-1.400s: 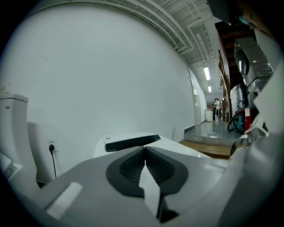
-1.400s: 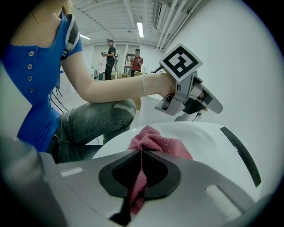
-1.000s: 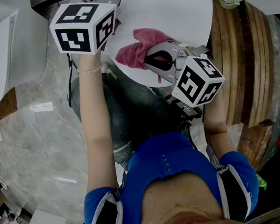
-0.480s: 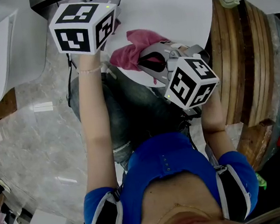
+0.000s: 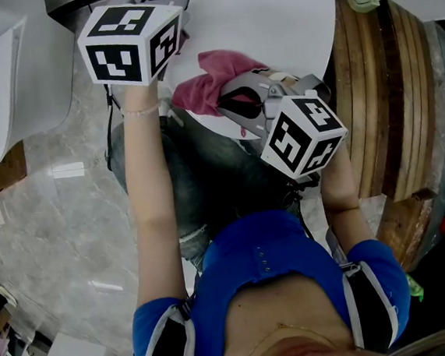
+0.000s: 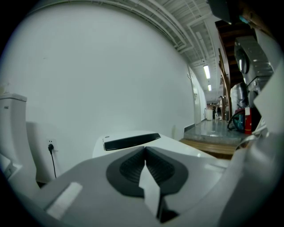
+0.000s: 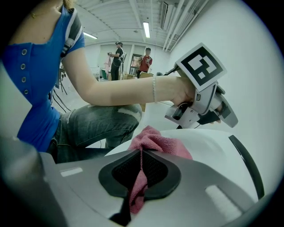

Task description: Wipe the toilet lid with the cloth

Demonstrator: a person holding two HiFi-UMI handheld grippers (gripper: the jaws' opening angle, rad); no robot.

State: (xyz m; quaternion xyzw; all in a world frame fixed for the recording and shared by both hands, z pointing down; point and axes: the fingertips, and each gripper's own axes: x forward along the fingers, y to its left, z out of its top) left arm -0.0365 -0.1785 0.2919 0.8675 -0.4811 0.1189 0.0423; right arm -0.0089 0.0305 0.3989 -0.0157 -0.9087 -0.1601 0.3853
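By wooden planks (image 5: 379, 95), right hand-held gripper (image 7: 141, 153) clamped on cloth (image 7: 160, 142); left hand-held gripper (image 6: 145, 150) closed.

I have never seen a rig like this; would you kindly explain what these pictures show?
No robot here: a person holds two two-jaw grippers; the marker cubes are part of them. One picture looks down from a head camera; the other two look along each gripper's jaws. The white surface is a toilet lid. The right gripper is shut on a pink cloth lying on the lid. The left gripper is shut and empty.
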